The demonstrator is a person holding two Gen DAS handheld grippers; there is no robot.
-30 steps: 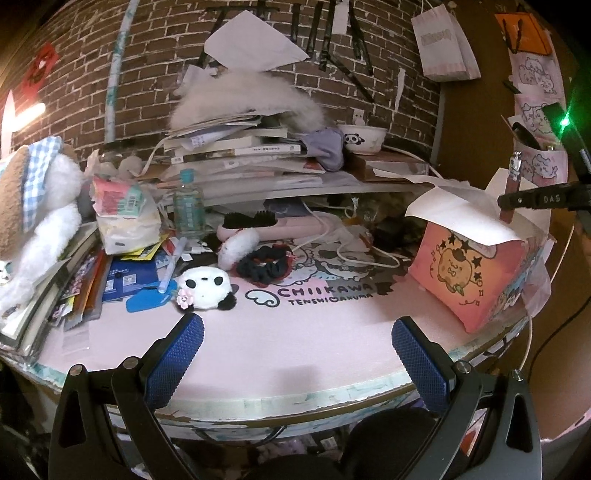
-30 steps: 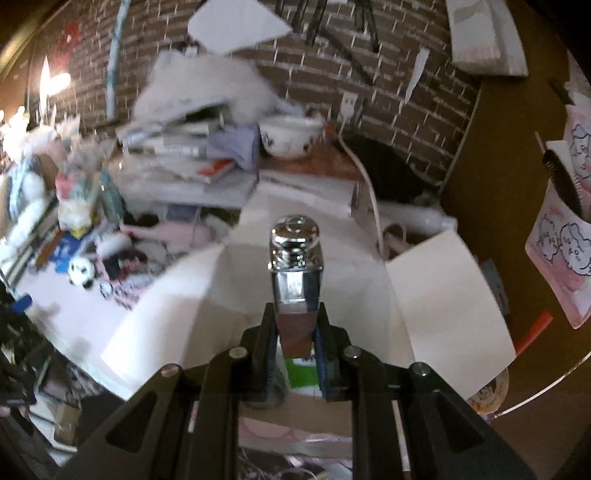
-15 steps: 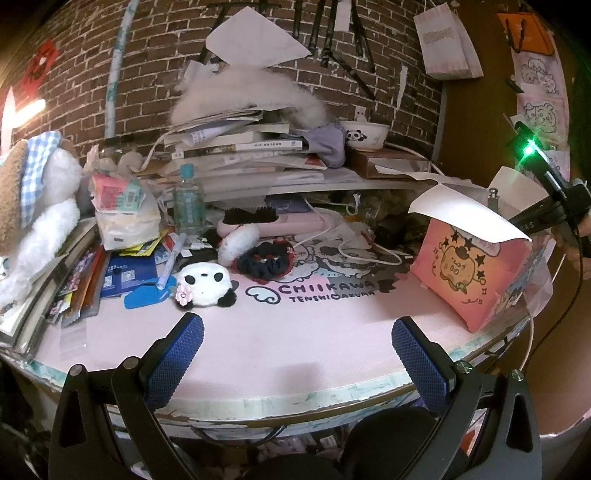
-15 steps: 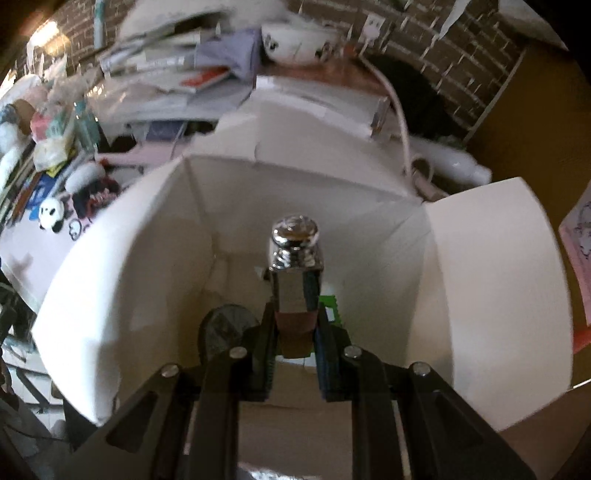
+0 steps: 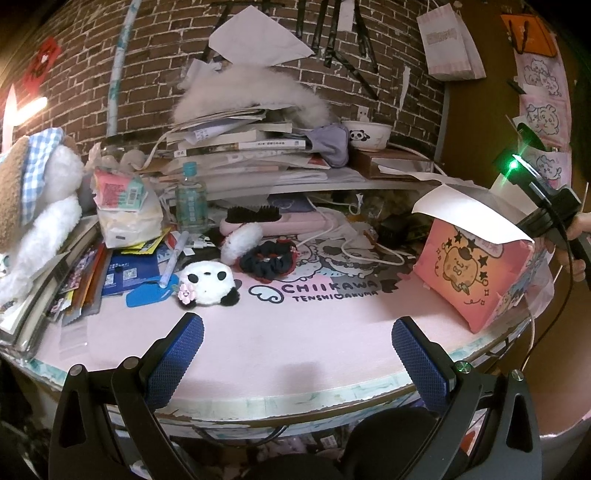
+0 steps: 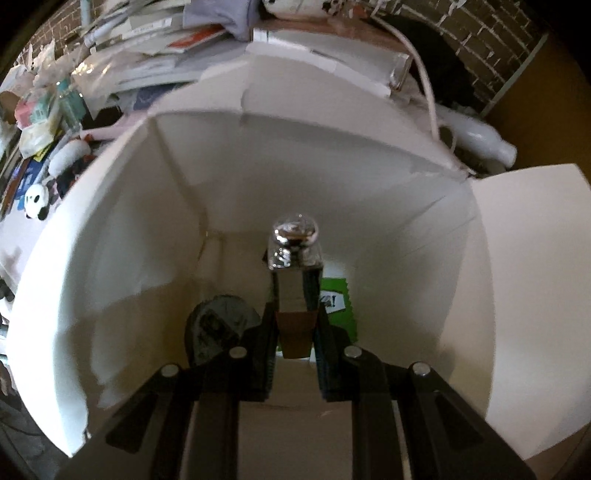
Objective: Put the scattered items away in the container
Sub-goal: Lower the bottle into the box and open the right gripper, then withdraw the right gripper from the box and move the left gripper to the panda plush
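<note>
Covering tabletop: pink printed mat (image 5: 295, 332). Pink cartoon-printed box with white flaps (image 5: 476, 266) at right edge, right gripper (image 6: 295, 295) inside, fingers clenched on chrome-capped glass bottle (image 6: 294, 254). Left gripper (image 5: 295, 347) fingers released. Panda plush (image 5: 208, 282) near mat's left.

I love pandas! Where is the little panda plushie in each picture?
Left wrist view: panda plushie sits centre-left on the pink mat, beside a dark scrunchie.
Right wrist view: panda plushie is tiny at the far left edge.
Shared landmark: the panda bowl.
</note>
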